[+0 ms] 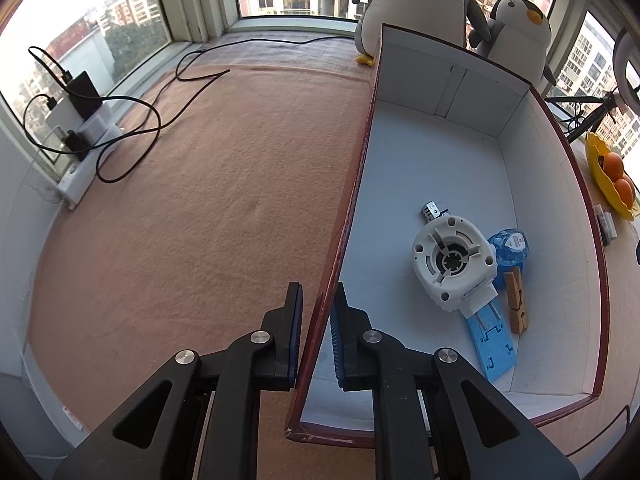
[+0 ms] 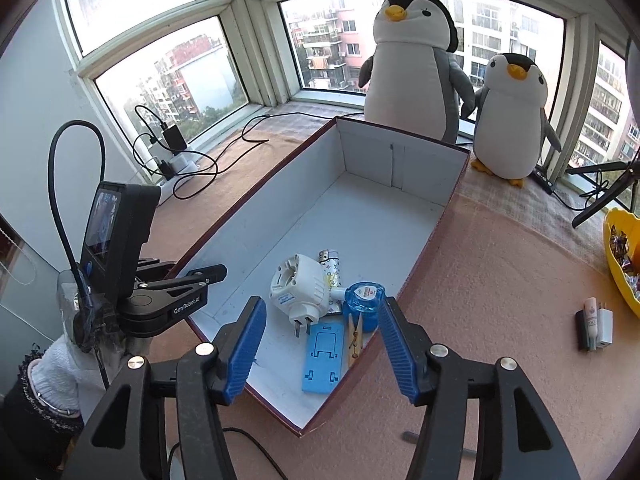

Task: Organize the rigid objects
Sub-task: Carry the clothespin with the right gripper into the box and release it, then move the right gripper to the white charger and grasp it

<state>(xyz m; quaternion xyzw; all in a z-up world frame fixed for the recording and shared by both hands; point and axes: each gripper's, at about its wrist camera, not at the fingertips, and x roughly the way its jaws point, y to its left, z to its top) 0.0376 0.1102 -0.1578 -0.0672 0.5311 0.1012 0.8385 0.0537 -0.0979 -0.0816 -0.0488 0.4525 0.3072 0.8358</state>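
A dark red box with a white inside stands on the pink cloth. In it lie a white plug device, a blue round container, a wooden clothespin, a blue flat stand and a lighter. My left gripper is shut on the box's left wall. My right gripper is open and empty above the box's near end.
Two plush penguins stand behind the box. A yellow bowl sits at the right. A white tube and a white charger lie on the cloth at the right. A power strip with cables is at the left by the window.
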